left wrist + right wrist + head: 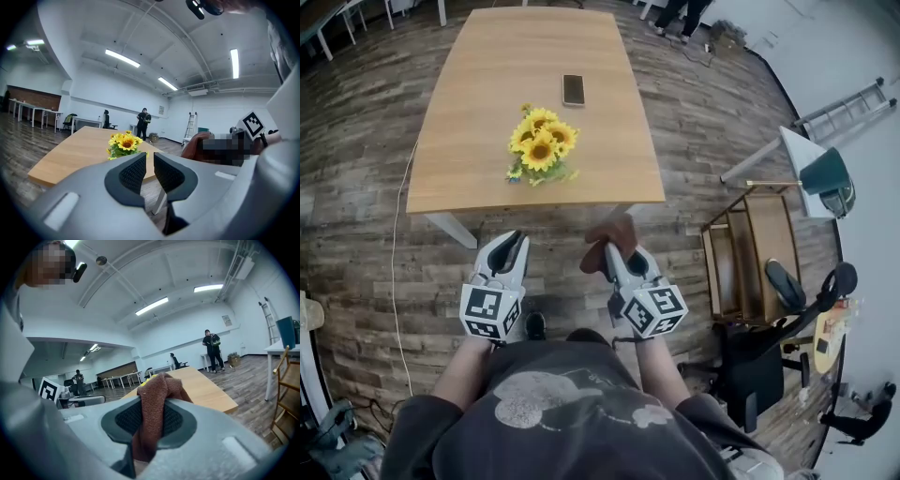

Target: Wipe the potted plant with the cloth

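Near left, short of the table (487, 84), the left claw (514, 238) is empty, jaws a narrow slit apart — free, I judge, to steady the potted plant (542, 148), which stands further off by the table's near edge, its pot hidden under blooms. Right of it, the right claw (612, 255) clamps the bunched cloth (617, 231), ready for wiping — the wad blocks most of that claw's view of the plant.

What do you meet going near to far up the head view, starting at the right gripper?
From the right gripper → reddish-brown cloth clamped in it → light wooden table → yellow sunflower plant → dark rectangular phone.
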`<state>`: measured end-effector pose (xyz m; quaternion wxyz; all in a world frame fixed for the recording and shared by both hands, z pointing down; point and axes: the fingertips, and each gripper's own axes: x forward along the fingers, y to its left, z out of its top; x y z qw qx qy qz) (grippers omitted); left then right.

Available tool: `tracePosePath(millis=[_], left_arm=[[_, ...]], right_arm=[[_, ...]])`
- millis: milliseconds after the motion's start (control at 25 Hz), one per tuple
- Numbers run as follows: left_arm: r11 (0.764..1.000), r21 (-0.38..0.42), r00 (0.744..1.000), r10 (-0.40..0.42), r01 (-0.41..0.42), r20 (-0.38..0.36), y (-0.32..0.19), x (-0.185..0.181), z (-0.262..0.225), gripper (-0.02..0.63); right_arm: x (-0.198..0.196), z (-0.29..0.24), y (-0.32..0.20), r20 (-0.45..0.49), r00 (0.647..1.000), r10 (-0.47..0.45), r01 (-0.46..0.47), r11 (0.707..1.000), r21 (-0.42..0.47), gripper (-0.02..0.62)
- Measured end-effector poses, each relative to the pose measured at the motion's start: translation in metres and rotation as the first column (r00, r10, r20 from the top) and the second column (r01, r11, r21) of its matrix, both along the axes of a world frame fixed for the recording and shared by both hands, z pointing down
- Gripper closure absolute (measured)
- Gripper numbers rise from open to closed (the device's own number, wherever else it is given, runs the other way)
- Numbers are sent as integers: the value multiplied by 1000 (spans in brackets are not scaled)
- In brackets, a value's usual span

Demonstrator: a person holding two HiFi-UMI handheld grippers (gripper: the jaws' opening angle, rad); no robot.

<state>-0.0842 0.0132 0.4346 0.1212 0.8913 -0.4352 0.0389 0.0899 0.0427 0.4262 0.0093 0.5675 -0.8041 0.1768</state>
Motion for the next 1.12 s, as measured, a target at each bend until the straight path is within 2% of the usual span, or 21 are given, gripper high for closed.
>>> tracePosePath(millis=[160,400,600,760,880,1040,1120], left_arm=[[1000,-24,1000,15,-15,21,-17,6,15,494],[998,-35,998,46,-45,39,-46,39,31,426],[999,-7,994,-48,49,103,-80,47,48,279],[990,4,979,-138,139,153,-108,46,64,179],[985,-36,966,-158,169,205,-120,56,84,136],[976,-115,954,-152,187,259,-128,68,124,137],[969,-124,945,-172,212,277,-139,72,132,135]], right_arm=[[11,2,-20,-3,1000,28,-28,1000,-9,538],[36,11,-61,3,1000,27,-27,999,-21,538],[45,23,-110,15,999,-49,50,998,-42,538],[58,22,-158,21,995,-98,99,995,-34,538],[60,28,-187,13,989,-144,145,988,-47,538],[54,43,-212,16,976,-216,217,973,-85,538],[51,53,-223,15,968,-249,249,962,-110,538]])
